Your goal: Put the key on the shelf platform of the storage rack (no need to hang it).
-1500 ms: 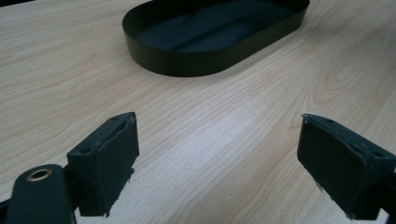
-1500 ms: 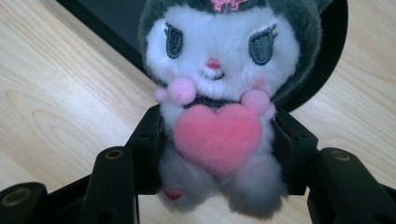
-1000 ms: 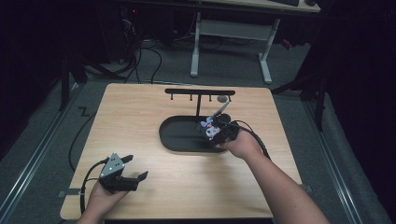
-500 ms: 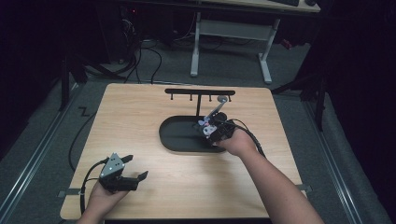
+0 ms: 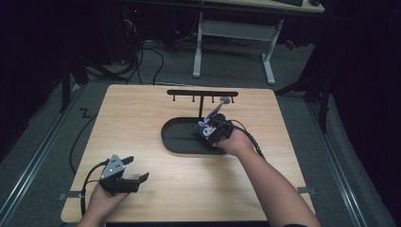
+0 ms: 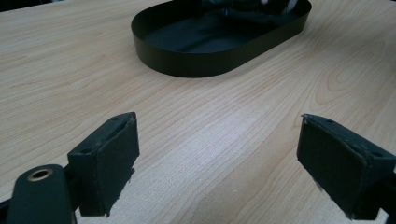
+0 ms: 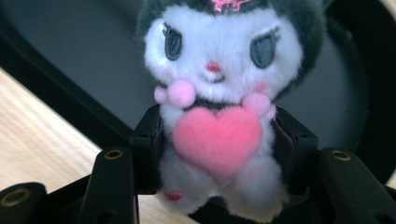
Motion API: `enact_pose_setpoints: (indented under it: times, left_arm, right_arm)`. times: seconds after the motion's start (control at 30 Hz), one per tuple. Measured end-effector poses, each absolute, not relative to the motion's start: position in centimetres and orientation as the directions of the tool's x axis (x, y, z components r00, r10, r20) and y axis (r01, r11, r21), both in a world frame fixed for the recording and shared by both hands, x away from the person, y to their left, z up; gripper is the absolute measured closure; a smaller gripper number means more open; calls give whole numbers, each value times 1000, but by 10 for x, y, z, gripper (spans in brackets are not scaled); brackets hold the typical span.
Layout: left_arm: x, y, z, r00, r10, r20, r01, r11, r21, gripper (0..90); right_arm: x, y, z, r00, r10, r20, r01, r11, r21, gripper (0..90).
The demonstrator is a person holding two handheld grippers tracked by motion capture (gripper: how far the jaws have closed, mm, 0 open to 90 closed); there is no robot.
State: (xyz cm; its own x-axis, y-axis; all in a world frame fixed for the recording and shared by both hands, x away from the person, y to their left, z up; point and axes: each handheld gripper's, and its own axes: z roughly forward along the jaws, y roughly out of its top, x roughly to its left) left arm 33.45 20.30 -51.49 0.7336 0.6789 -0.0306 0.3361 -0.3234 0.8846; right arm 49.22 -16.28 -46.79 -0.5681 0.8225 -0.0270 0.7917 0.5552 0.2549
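A small plush toy [image 7: 215, 93] with a white face, dark ears and a pink heart on its chest sits between the pads of my right gripper [image 7: 217, 140], which is shut on its body. In the high view that gripper [image 5: 209, 130] holds the plush toy [image 5: 204, 132] low over the right end of a black oval tray [image 5: 176, 142]. The tray's dark floor [image 7: 70, 60] lies right behind the toy. My left gripper [image 5: 135, 169] rests near the table's front left corner. Its jaws stand wide open over bare wood [image 6: 224, 158], facing the tray [image 6: 196, 65].
A black rack [image 5: 203, 93] with several small hooks stands at the back of the wooden table [image 5: 142, 118], just behind the tray. Cables trail from both grippers. A white-legged desk [image 5: 231, 47] stands on the floor beyond the table.
My right gripper has sunk a little and shifted slightly left over the tray, the plush toy still in it. The left gripper has stayed where it was.
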Motion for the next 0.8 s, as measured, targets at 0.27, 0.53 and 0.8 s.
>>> enact_pose_setpoints:
  times: [0.27,0.53,0.8]
  left_arm:
    - [334,202,-515,735,678,-28,336,-328,883,138]
    - [335,202,-516,735,678,-31,342,-331,879,138]
    - [336,202,-516,735,677,-32,341,-329,881,138]
  right_arm:
    - [492,-167,-480,-561,827,-31,797,550,249,439]
    - [491,-169,-483,-554,832,-29,801,542,254,332]
    - [486,-173,-469,-540,841,-34,797,524,299,296]
